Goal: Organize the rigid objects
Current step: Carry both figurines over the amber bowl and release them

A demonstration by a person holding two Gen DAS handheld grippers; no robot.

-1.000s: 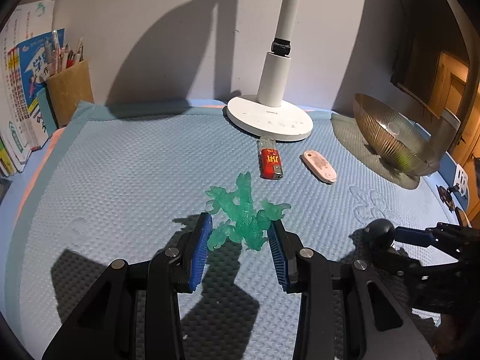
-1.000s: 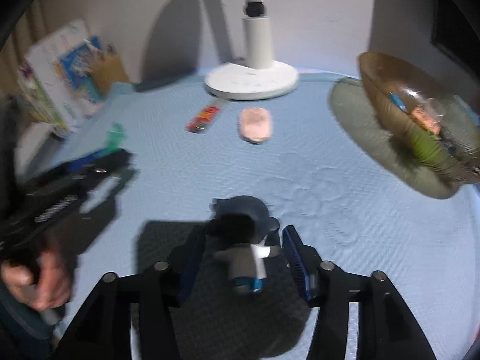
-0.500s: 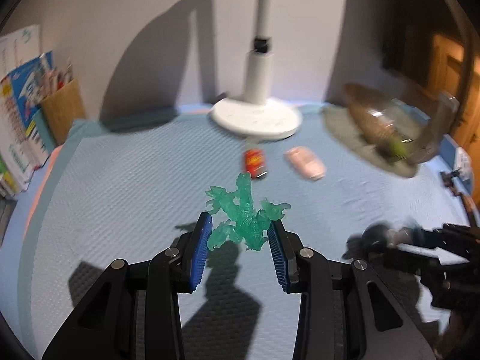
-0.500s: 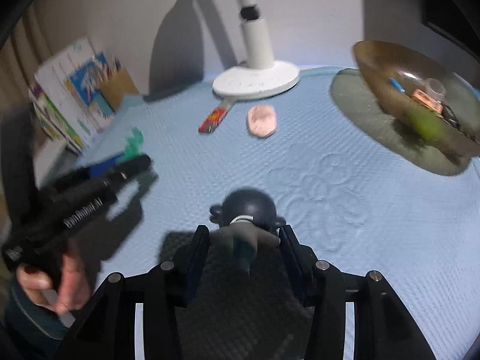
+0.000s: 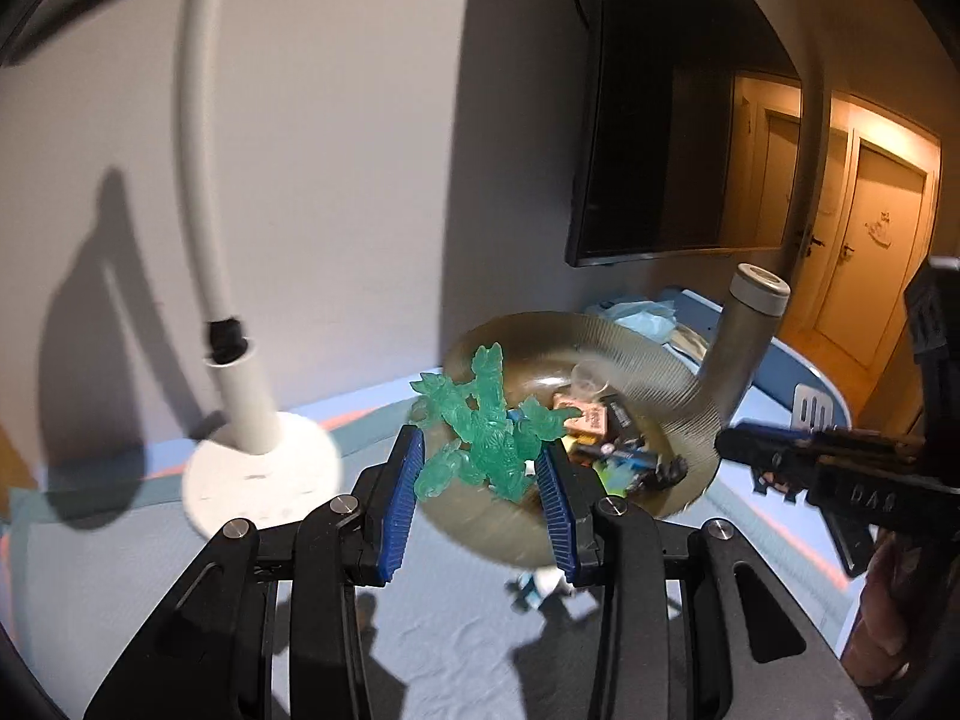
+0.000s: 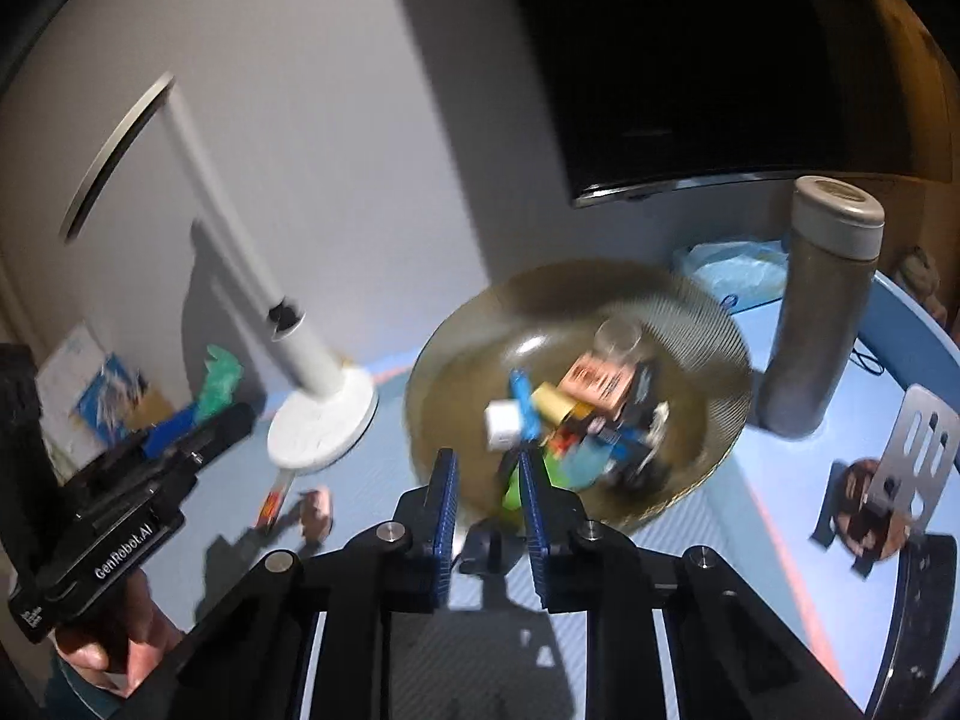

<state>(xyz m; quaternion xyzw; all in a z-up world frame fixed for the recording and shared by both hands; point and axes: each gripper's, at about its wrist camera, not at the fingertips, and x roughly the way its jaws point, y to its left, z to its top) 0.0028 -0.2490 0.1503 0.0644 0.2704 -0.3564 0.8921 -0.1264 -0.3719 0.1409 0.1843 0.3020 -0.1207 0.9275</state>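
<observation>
Above the blue mat [image 5: 468, 648] on the tabletop, the left gripper [image 5: 480, 474] holds a translucent green figure [image 5: 486, 426] between its blue pads; the jaws are only partly closed because the figure fills the gap, and its upper limbs stick out over the pads. Behind the figure, seen from the left wrist, stands the ribbed brown bowl [image 5: 654, 360], which already contains several small coloured things; they are blurred and I cannot name them. A small dark and white toy [image 5: 537, 585] lies on the mat just in front of the bowl, under the left gripper.

The right gripper [image 6: 486, 501] points at the same bowl [image 6: 456, 360] from close by. Its jaws stand at their narrowest, the pads still a little apart, and nothing is between them. In the right wrist view a white lamp base [image 6: 324, 426] sits left of the bowl, with a red lighter [image 6: 273, 501] and a pink object [image 6: 315, 513] near it. A grey flask [image 6: 822, 312] stands upright to the right of the bowl, just beside its rim.
</observation>
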